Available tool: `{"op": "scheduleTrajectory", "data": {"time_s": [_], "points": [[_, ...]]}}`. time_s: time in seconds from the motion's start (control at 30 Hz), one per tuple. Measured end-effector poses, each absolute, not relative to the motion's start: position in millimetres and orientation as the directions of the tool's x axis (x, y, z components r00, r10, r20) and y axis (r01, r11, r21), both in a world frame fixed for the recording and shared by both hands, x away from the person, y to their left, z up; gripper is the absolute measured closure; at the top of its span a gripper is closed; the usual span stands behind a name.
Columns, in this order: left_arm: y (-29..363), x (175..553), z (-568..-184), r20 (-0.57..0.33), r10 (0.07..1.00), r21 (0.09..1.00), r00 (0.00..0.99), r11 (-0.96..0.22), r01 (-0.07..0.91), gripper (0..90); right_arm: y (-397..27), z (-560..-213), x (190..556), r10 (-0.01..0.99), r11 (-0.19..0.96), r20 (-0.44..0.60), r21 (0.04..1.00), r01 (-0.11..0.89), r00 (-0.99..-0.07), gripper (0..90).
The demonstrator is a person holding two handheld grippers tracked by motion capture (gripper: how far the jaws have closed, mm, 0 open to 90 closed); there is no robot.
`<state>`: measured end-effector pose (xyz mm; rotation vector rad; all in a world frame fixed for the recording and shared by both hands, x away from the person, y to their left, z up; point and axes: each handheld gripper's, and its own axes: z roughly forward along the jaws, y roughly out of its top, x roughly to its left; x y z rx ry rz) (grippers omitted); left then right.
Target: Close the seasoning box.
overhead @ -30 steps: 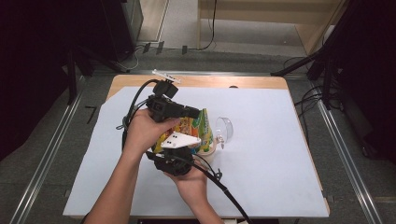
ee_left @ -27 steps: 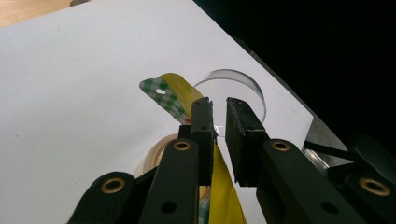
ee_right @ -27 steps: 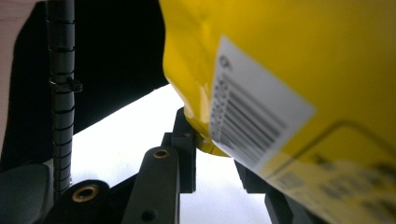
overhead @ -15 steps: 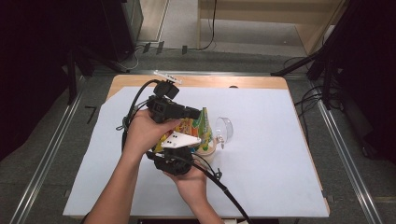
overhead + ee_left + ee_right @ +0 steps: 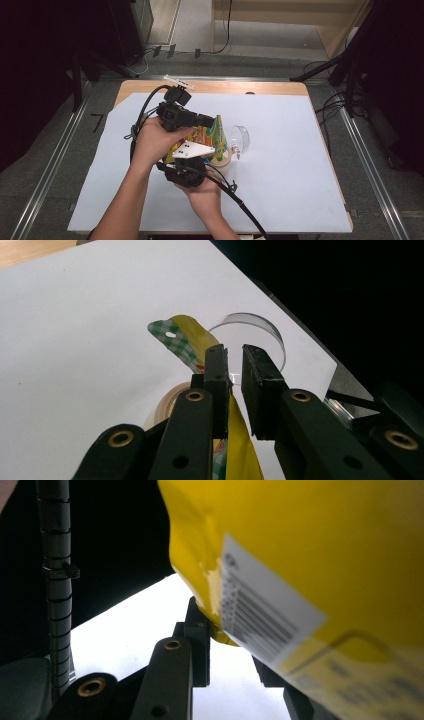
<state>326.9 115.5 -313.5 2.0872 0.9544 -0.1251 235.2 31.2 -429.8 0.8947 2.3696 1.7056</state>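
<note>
Yellow snack bag (image 5: 209,136) is hanging over a small tub (image 5: 222,161) beside the clear lid (image 5: 240,138) while your left tongs (image 5: 234,371) and right tongs (image 5: 227,645) are pinching its edges.

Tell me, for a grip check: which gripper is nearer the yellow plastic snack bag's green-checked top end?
Left. The left gripper clamps just below the green-checked top end; the right gripper holds the bag's bottom corner.

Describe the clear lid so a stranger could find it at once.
Start at the white sheet covering the table. Near its middle, two hands hold a yellow snack bag over a small tan cup. The clear lid stands just right of the bag: a see-through disc, the one colourless thing there.
</note>
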Motion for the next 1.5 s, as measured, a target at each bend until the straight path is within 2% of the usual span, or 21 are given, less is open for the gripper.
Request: {"op": "scheduleTrajectory", "data": {"time_s": [1.5], "points": [[117.5,328.1,-313.5,-0.403,0.588,0.641,0.702,-0.366,0.675,81.3,31.5,-425.6,232.2,0.499,0.210,0.269,0.885,0.416,-0.824,73.2]]}}
